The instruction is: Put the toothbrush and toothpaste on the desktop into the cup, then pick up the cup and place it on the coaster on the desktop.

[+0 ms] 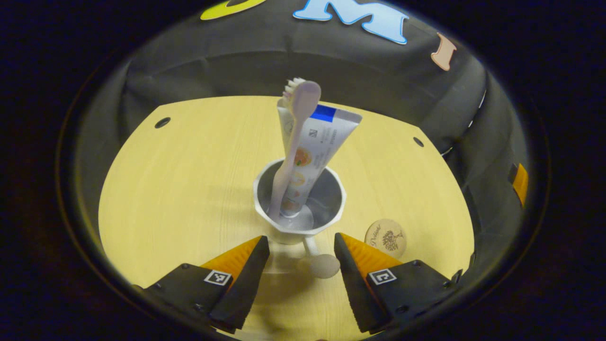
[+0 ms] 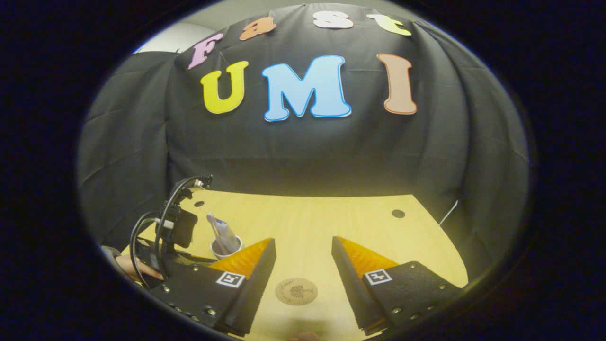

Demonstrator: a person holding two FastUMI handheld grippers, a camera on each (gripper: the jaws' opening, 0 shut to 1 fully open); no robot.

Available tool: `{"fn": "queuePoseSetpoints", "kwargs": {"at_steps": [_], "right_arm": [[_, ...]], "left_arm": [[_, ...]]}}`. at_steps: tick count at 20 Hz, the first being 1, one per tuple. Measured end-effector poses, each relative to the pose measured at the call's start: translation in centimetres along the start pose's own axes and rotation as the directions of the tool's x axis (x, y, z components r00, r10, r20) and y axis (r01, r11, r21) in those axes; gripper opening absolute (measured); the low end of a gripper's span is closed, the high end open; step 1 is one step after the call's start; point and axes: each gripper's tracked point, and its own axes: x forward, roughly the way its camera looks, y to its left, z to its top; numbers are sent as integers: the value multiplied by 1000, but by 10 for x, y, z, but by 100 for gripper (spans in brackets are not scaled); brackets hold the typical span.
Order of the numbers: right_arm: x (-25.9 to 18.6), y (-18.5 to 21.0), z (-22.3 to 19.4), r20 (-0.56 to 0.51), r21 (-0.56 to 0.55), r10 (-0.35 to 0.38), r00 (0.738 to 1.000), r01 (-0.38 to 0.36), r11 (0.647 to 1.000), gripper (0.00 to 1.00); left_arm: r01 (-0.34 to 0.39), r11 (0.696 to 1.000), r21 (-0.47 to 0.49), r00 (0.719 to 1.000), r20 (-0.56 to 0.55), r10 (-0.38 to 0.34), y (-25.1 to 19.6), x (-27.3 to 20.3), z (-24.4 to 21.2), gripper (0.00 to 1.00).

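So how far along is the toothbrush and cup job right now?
Done: the toothbrush and toothpaste stand in the cup. In hand: the left gripper is open around the cup's handle, not gripping yet. Left: lifting the cup onto the coaster, bare beside it. The right gripper hangs open.

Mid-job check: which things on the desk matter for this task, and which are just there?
Task things:
toothbrush, standing in the cup
toothpaste, standing in the cup
cup, handle toward the open left gripper
coaster, bare

Just there:
desktop holes
open right gripper
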Motion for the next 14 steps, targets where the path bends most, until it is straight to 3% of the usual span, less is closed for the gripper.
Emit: {"fn": "queuePoseSetpoints", "kwargs": {"at_steps": [1, 3, 6, 9, 11, 12, 14], "right_arm": [[0, -7, -5, -8, 6, -12, 1000, 12, 1000, 77], [-2, -18, -13, -27, 18, -29, 999, 30, 999, 77], [-5, -25, -20, -46, 37, -39, 998, 40, 998, 77], [-8, -30, -25, -55, 46, -39, 998, 42, 998, 76], [-8, -31, -27, -62, 49, -36, 997, 39, 998, 77], [-8, -31, -28, -64, 49, -34, 997, 37, 998, 77], [-8, -31, -29, -65, 50, -31, 997, 35, 998, 77]], "left_arm": [[-14, 1000, -7, 1000, -18, 13, 2, 1, 0, 94], [-29, 999, -15, 999, -38, 28, 4, 7, 0, 94], [-49, 999, -6, 998, -50, 49, 2, 7, -1, 77], [-77, 997, 28, 995, -58, 79, 5, 11, 0, 71], [-85, 996, 20, 994, -66, 86, 4, 12, -1, 58], [-87, 996, 18, 993, -72, 89, 6, 13, -2, 38], [-102, 995, 19, 992, -68, 103, 6, 12, -2, 37]]}}
